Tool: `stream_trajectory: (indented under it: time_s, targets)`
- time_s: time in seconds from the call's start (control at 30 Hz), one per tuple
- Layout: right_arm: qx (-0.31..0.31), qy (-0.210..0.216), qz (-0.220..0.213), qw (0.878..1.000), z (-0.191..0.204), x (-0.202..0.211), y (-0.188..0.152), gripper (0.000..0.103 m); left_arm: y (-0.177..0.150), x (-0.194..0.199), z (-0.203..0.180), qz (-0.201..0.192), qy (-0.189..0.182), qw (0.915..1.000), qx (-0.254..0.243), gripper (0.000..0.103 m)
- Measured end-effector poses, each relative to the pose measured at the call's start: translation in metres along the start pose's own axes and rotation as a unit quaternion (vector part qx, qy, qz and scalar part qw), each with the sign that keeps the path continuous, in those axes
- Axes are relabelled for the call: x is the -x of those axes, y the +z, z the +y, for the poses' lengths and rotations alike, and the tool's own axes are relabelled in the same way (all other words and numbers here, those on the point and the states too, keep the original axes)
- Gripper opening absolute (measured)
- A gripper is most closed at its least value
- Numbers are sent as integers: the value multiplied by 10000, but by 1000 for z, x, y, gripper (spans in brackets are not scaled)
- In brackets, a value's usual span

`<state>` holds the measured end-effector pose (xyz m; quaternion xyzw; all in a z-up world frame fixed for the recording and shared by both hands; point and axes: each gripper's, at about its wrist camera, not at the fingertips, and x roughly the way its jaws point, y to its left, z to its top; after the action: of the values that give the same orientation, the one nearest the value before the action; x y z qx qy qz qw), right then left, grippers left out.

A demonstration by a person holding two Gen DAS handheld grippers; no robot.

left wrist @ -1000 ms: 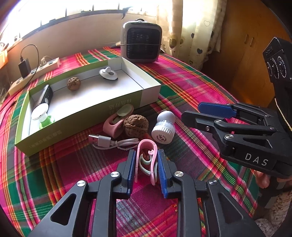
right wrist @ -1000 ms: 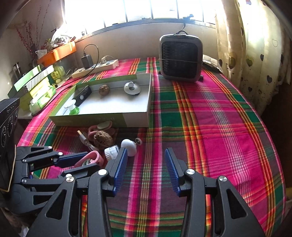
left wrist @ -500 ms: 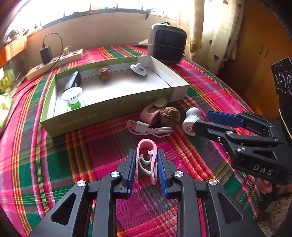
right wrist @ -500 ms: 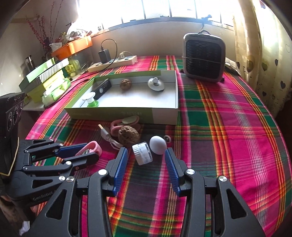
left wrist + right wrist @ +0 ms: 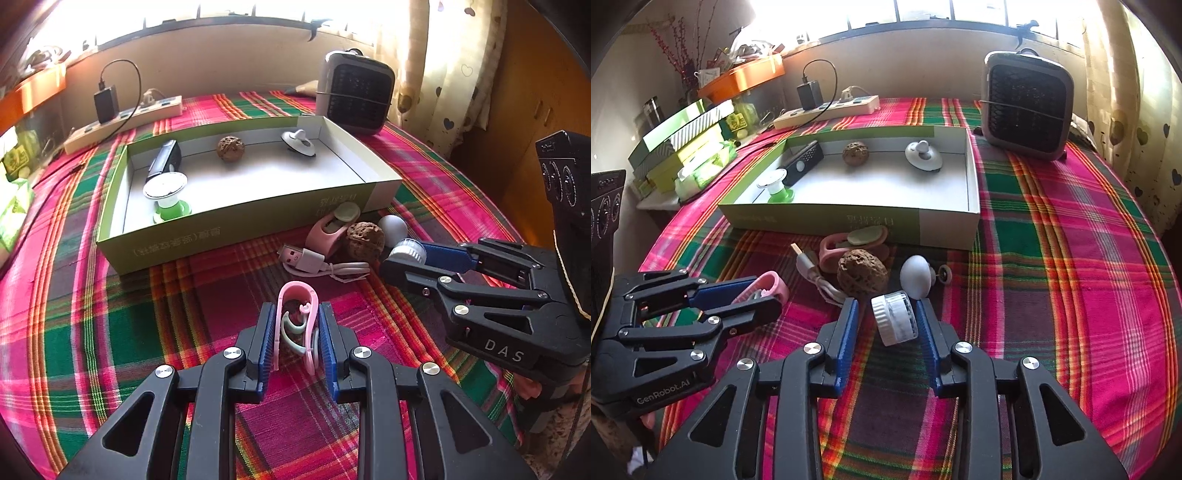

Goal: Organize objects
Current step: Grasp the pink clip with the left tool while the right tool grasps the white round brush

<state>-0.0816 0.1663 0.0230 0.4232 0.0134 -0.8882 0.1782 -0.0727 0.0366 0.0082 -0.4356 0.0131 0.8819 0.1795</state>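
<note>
My left gripper is shut on a pink clip and holds it above the plaid cloth; the clip also shows in the right wrist view. My right gripper is open, its jaws on either side of a small white jar lying on the cloth. Next to the jar lie a white egg-shaped piece, a walnut, a USB cable and a pink holder. Behind them stands the green-and-white open box.
The box holds a walnut, a black device, a green-and-white spool and a white knob. A grey heater stands at the back right, a power strip at the back. Stacked boxes lie left.
My left gripper has lifted and drawn back with the pink clip. My right gripper has moved forward so the white jar now lies between its jaws.
</note>
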Motion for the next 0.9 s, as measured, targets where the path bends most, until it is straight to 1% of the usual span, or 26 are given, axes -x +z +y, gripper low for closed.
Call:
stream_trajectory:
  time_s: [0.07,0.13,0.27,0.9]
  targets:
    - [22,15,7,10000,0,-1,0,31,0,0,0,1,-7,10000,9,22]
    - [28,6,42,10000,1,-2,0,26,0,0,1,-5,-19,10000,25,22]
    - [2,7,72,10000,0,-3,1,21,1,-1,1,-18,-21,10000,27,22]
    - [-20,-6,71,10000,-1,-3,1,20,1,-1,0,-38,45,10000,6,21]
